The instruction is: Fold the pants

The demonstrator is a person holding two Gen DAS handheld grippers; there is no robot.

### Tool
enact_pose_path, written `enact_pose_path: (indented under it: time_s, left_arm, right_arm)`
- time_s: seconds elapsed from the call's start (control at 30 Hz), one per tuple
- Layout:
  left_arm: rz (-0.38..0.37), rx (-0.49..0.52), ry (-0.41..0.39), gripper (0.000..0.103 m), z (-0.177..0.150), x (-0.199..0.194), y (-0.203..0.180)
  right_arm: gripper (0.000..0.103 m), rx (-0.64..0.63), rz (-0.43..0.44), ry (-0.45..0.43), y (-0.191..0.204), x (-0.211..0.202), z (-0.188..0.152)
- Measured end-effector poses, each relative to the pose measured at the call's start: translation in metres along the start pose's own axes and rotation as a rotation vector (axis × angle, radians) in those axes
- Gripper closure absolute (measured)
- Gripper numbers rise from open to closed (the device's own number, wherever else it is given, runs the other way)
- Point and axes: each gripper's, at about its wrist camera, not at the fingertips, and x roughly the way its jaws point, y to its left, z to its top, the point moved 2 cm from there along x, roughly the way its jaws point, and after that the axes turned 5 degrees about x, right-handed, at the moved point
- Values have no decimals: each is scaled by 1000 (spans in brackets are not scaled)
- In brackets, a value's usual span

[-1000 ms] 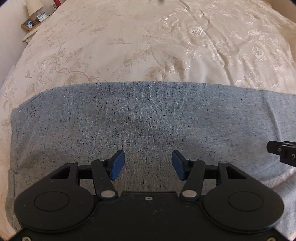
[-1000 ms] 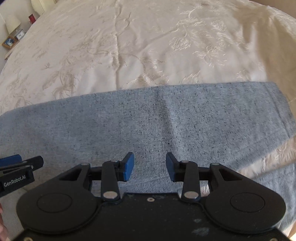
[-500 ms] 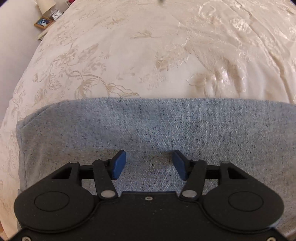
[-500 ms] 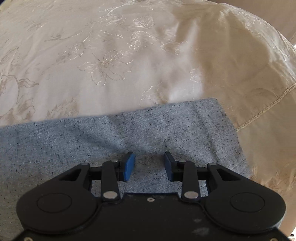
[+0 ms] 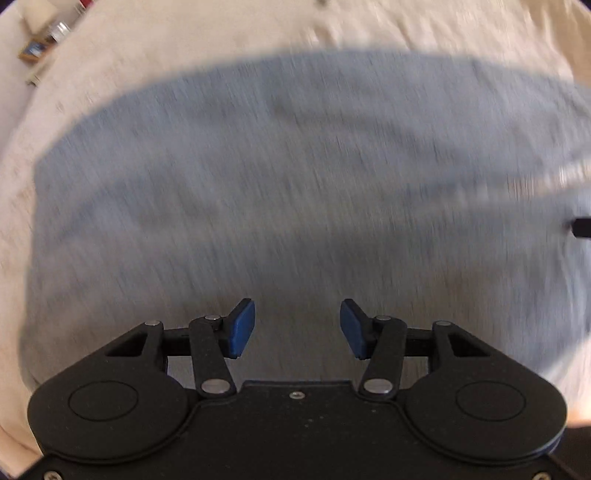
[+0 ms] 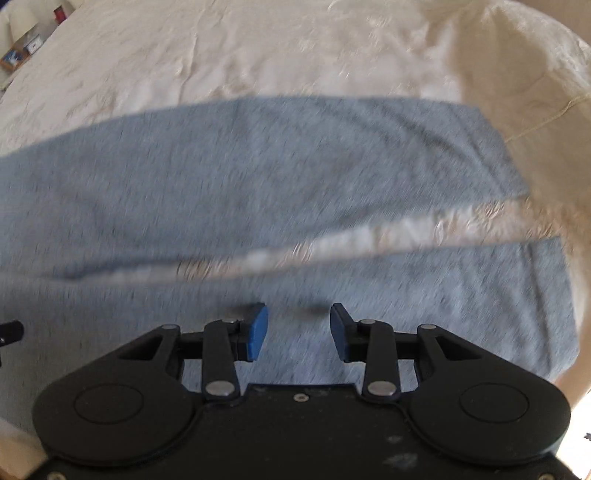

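Over the bed, from the left wrist view, the left claw [image 5: 297,326] hangs spread above the grey pants [image 5: 295,192], its blue pads [image 5: 242,328] apart with only bare cloth showing beneath and nothing pinched. The pants lie flat across the cream bedspread [image 5: 221,29], and the whole picture is smeared. A tip of the other tool shows at the right edge. Judged from this, a grab made at such speed could land mid-panel rather than on an edge, bunching a single layer and spoiling the fold.

From the right wrist view, the right claw [image 6: 298,330] is likewise spread, and its jaws have just been opening, with nothing between them. It hovers over the nearer pant leg, while a strip of bedspread [image 6: 406,232] shows between the two legs. The likely trouble here is uneven legs: if one side catches its hem and the other misses, the fold would skew, or drag the bedspread up with it.
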Motion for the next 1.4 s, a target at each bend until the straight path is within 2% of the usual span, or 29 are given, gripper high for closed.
enact_pose_path:
  time_s: [0.07, 0.17, 0.3, 0.43, 0.53, 0.6, 0.7, 0.77, 0.87, 0.97, 1.17, 1.4]
  left_arm:
    - [-28, -5, 114, 45, -23, 19, -7]
    - [-60, -20, 134, 45, -44, 20, -7]
    - [-86, 0, 129, 45, -52, 18, -6]
    - [-99, -5, 73, 46, -50, 6, -4]
    - [-90, 10, -8, 46, -46, -9, -3]
    - [-60, 60, -69, 46, -43, -18, -7]
    - [-35, 133, -127, 46, -34, -28, -14]
    - [-33, 144, -145, 46, -28, -33, -16]
    - [-23, 133, -160, 46, -27, -41, -21]
    - [1, 111, -168, 46, -32, -50, -29]
    - [31, 68, -128, 46, -43, -59, -55]
    - [61, -10, -127, 46, -47, -74, -81]
  right_arm:
    - [66, 4, -8, 71, 6, 12, -26]
    - [66, 13, -32, 83, 7, 10, -52]
    - [66, 36, -30, 118, 5, 4, -71]
    - [67, 86, -30, 95, 4, -6, -79]
    - [66, 172, -68, -38, -11, -34, -81]
    - [60, 221, -94, -103, -22, -50, -85]
    - [60, 314, -91, -103, -47, -59, -89]
    - [60, 396, -75, -95, -67, -61, -94]
    - [60, 495, -92, -157, -93, -62, -102]
    - [60, 488, -124, -171, -109, -61, -102]
    - [60, 567, -74, -161, -160, -46, -104]
    - [60, 555, -38, -102, -189, -11, -92]
